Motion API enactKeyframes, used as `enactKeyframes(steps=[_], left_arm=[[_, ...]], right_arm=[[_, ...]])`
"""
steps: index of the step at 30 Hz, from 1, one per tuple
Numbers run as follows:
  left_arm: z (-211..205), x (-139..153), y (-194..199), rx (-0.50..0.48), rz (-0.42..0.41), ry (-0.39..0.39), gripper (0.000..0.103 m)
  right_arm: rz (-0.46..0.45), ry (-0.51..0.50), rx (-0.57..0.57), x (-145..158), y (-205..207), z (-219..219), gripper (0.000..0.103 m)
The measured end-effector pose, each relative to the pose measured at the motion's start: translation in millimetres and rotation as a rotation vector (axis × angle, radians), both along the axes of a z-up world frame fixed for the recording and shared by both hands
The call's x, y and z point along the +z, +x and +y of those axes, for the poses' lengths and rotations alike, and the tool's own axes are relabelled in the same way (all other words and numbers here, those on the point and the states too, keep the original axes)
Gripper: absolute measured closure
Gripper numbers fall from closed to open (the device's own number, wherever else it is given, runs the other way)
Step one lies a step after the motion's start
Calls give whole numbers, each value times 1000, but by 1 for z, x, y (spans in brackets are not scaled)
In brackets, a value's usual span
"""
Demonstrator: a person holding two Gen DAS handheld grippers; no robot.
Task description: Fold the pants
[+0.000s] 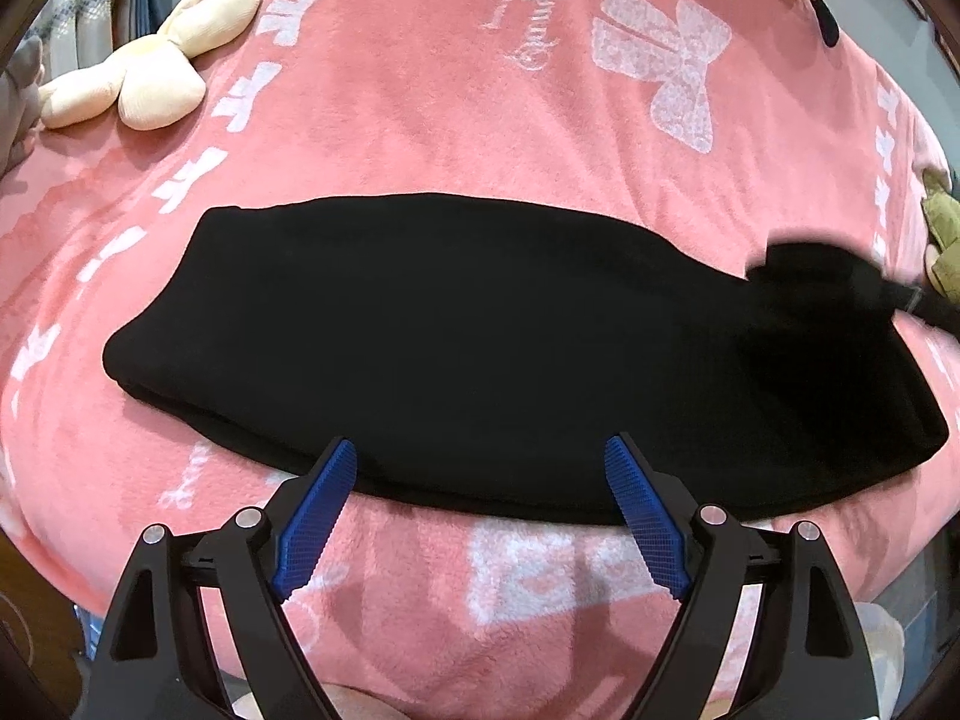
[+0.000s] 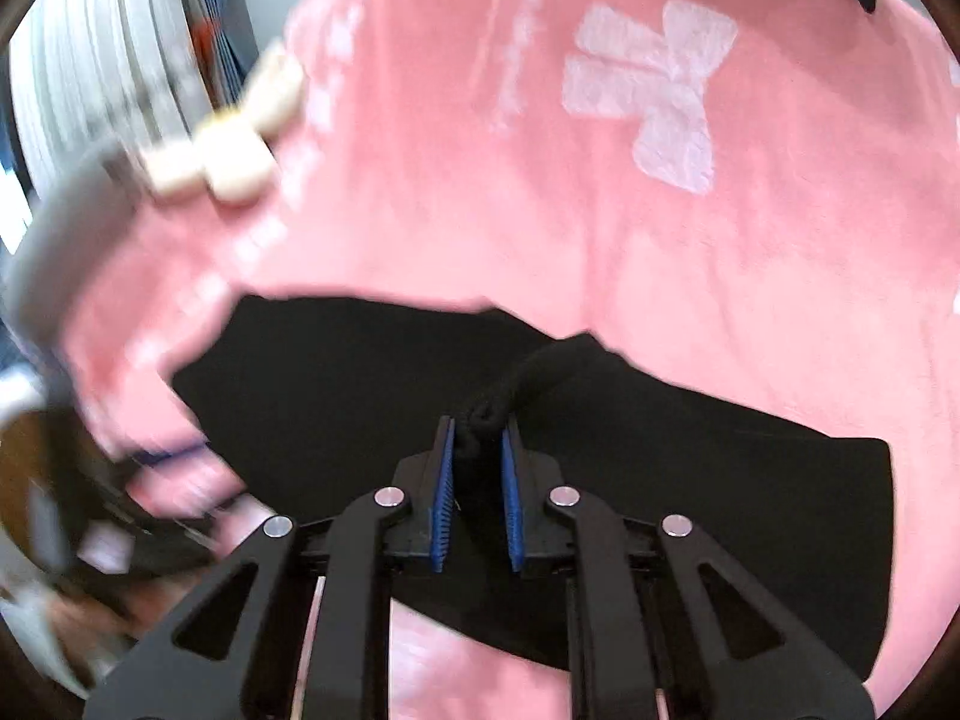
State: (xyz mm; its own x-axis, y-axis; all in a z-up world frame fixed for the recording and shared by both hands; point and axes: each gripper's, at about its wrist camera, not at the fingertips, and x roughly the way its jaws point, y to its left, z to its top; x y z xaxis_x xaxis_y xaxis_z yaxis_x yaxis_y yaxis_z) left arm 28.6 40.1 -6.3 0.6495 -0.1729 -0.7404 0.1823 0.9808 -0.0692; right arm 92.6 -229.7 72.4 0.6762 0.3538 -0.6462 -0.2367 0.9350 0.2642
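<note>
The black pants (image 1: 480,330) lie folded into a long flat band across a pink blanket (image 1: 420,90). My left gripper (image 1: 480,447) hovers open over the band's near edge, its blue pads wide apart with nothing between them. In the right wrist view my right gripper (image 2: 479,426) is shut on a bunched tuft of the pants (image 2: 660,480), and this fabric rises from the flat cloth as a twisted strand. In the left wrist view a dark blur (image 1: 804,264) at the band's right end hides that grip.
A cream plush toy (image 1: 150,78) rests on the blanket's far left, also blurred in the right wrist view as a cream plush toy (image 2: 228,162). An olive object (image 1: 942,222) sits at the right edge. Pale curtains (image 2: 90,60) hang beyond the bed's left side.
</note>
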Motion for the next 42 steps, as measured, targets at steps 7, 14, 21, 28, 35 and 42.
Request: enactKeyframes(steps=[7, 14, 21, 28, 35, 42], left_arm=[[3, 1, 1, -4, 12, -14, 21], [5, -2, 6, 9, 21, -47, 18], [9, 0, 2, 10, 11, -49, 18], [6, -4, 7, 10, 27, -49, 18], [6, -3, 5, 8, 21, -49, 17], [4, -4, 4, 9, 23, -27, 17]], right_arm=[[226, -105, 16, -82, 29, 32, 75], [190, -39, -15, -57, 29, 25, 59], [203, -39, 26, -65, 30, 30, 95], [286, -155, 88, -87, 23, 41, 90], [208, -169, 93, -67, 16, 48, 49], [246, -232, 36, -76, 34, 60, 88]])
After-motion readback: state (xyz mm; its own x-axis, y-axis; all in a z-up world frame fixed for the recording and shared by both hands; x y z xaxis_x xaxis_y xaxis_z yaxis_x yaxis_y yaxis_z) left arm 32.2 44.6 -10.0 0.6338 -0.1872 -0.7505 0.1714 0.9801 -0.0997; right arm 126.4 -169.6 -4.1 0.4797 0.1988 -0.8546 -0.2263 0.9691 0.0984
